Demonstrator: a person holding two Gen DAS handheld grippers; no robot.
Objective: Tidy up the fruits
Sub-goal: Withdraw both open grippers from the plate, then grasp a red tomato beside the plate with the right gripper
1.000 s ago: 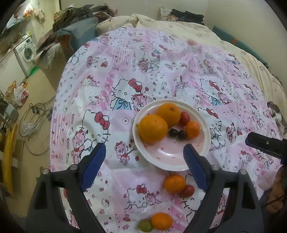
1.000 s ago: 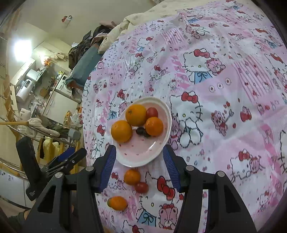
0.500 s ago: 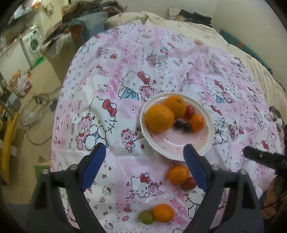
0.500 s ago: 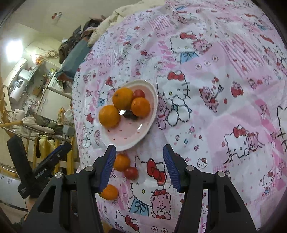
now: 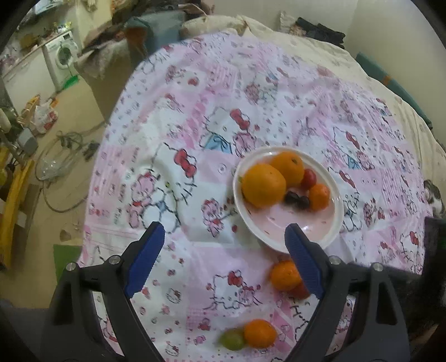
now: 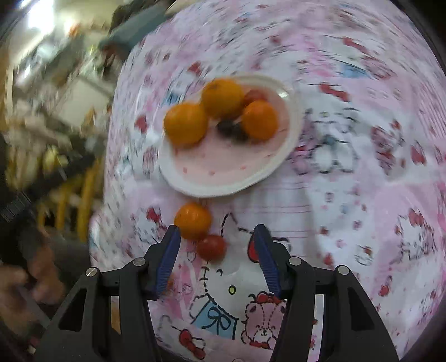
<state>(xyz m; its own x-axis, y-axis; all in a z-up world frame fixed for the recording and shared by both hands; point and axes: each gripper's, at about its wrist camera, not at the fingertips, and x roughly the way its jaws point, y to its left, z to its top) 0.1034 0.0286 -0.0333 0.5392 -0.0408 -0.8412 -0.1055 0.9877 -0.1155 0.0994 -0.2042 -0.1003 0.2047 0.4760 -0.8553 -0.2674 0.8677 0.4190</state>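
A white and pink plate (image 5: 320,231) (image 6: 223,178) on a Hello Kitty cloth holds two oranges (image 5: 263,186), a small mandarin (image 5: 319,197), a red tomato (image 5: 308,178) and two dark grapes (image 5: 297,199). Loose on the cloth lie a mandarin (image 6: 193,220) (image 5: 284,275) touching a red tomato (image 6: 211,247), and nearer, another mandarin (image 5: 259,333) beside a green grape (image 5: 232,339). My right gripper (image 6: 216,245) is open, low over the cloth, with the loose tomato between its fingers. My left gripper (image 5: 224,250) is open and empty, above the cloth left of the plate.
The cloth (image 5: 195,139) covers a bed; its left edge drops to a floor with cables (image 5: 64,156), bags and a washing machine (image 5: 60,62). Clothes are piled at the far end (image 5: 156,25). A cat (image 5: 434,197) lies at the right edge.
My right gripper has dropped and moved forward towards the loose mandarin and tomato, which now sit at its fingers. My left gripper has drifted left, so the plate has shifted right in its view.
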